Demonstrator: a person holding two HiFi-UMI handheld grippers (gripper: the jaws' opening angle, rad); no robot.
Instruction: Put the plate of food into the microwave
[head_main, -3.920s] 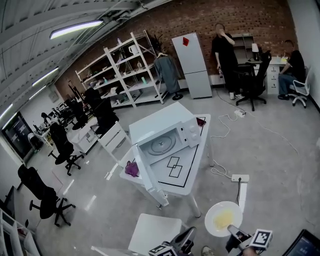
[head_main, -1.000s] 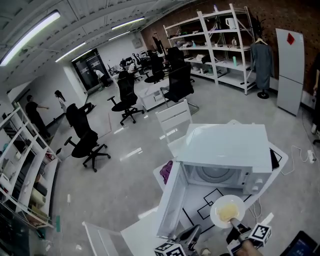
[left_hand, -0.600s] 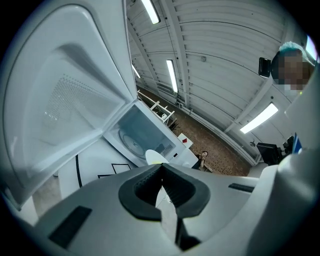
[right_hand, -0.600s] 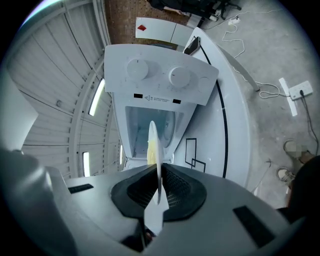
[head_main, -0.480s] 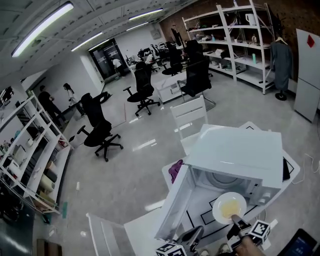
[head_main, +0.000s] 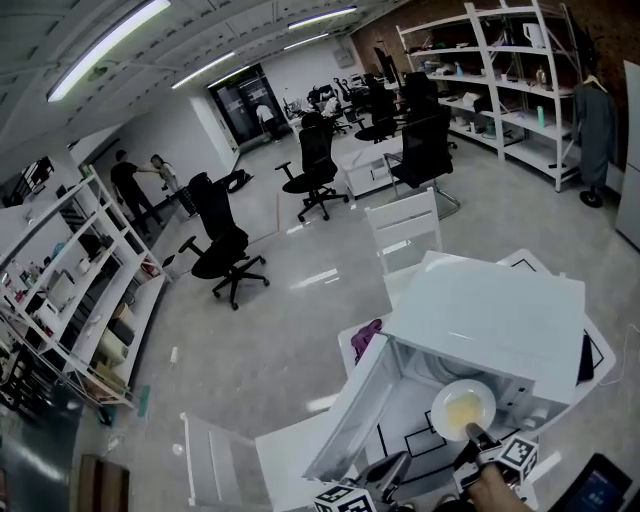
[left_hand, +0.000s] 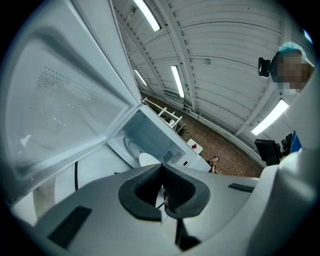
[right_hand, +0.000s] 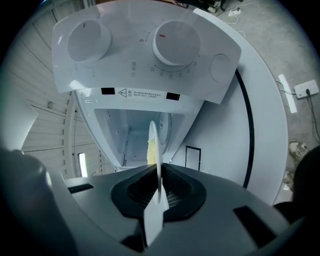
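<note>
A white plate (head_main: 463, 409) carrying yellow food (head_main: 461, 410) hangs at the mouth of the open white microwave (head_main: 490, 310). My right gripper (head_main: 472, 437) is shut on the plate's near rim. In the right gripper view the plate (right_hand: 155, 152) shows edge-on between the jaws, pointing into the microwave cavity (right_hand: 134, 130) below the control panel (right_hand: 140, 45). My left gripper (head_main: 385, 475) sits low, just beside the swung-open door (head_main: 350, 415); its jaws are shut with nothing between them (left_hand: 162, 192). The door (left_hand: 65, 95) fills the left gripper view's left side.
The microwave stands on a white table (head_main: 290, 455) marked with black squares. A purple cloth (head_main: 364, 331) lies at the table's far edge. A white chair (head_main: 405, 240) stands behind it, black office chairs (head_main: 225, 250) beyond. Shelving (head_main: 70, 300) lines the left.
The plate has moved forward with my right gripper, from in front of the table up to the microwave's opening. My view has swung round to the microwave's door side.
</note>
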